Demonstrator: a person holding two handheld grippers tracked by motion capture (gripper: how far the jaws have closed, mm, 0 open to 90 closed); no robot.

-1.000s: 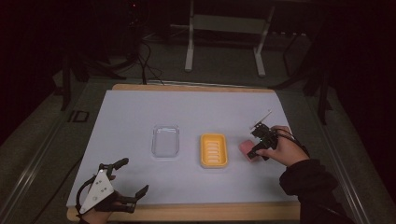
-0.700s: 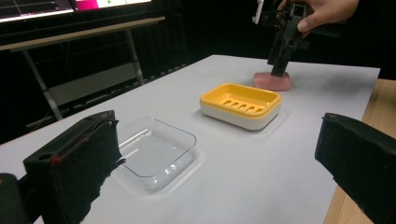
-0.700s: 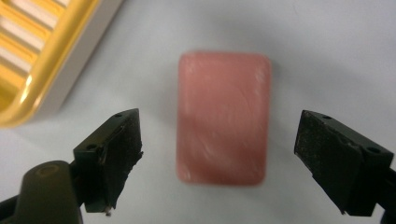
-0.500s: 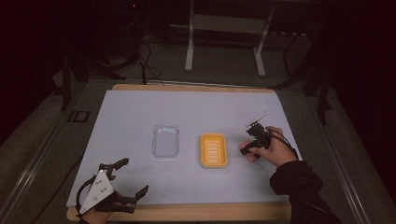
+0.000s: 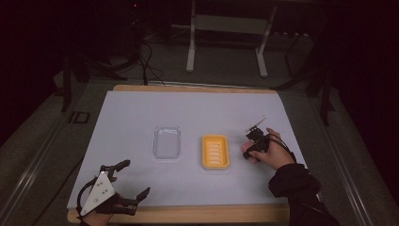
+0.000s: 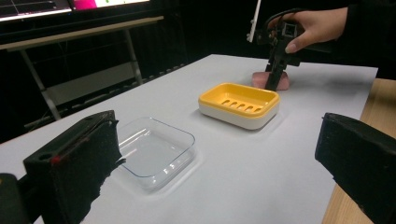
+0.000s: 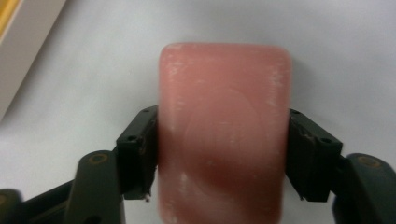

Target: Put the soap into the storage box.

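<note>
The right gripper (image 7: pixel 219 154) has just closed its fingers on the pink soap bar (image 7: pixel 223 130), low in the frame, probably to carry it to the yellow soap dish (image 5: pixel 215 151); the left gripper (image 5: pixel 124 181) rests with fingers wide.

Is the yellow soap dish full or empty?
Empty. The yellow soap dish shows its bare slotted bottom, and the pink soap lies on the table beside it, pinched in the right tool.

Dark lab: white-covered table (image 5: pixel 141 113), cables on floor (image 5: pixel 146 61), monitor (image 6: pixel 70 5).
</note>
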